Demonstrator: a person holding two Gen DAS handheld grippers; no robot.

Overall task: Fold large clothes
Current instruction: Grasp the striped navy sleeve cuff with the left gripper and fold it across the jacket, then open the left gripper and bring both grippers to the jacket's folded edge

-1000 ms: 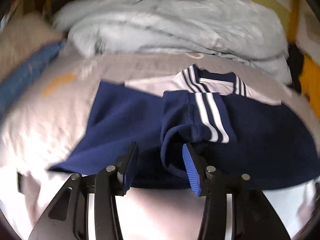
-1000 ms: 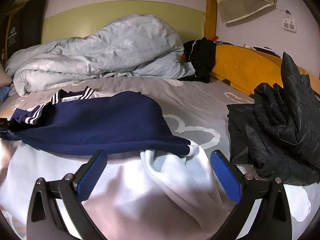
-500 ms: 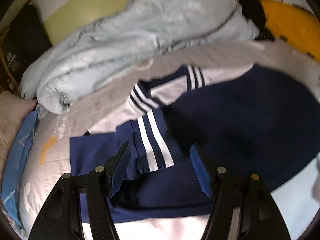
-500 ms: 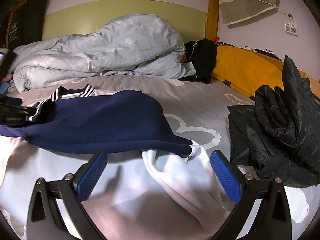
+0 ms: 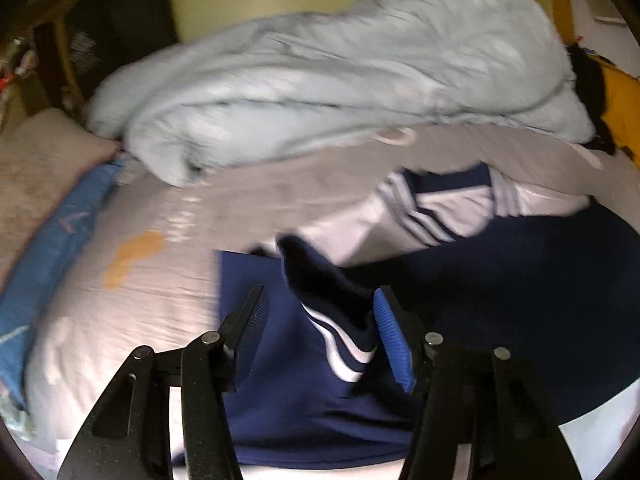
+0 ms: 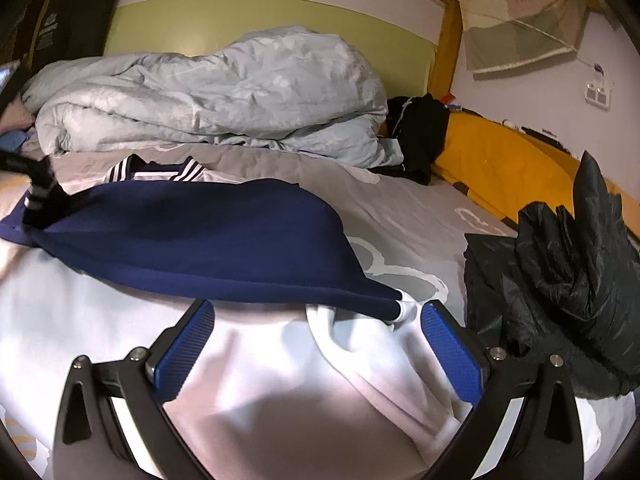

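Both wrist cameras look down along their fingers, close over the jacket [image 5: 520, 280] [image 6: 192, 236]; both views share the quilt [image 5: 340, 80] [image 6: 220, 92] behind it.

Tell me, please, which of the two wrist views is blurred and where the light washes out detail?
Left wrist view: motion blur smears the duvet and sheet, while the tongs stay sharp. Right wrist view: crisp throughout, but the white cloth between the tongs is overexposed, and the black jacket is dark. Both bend at the edges.
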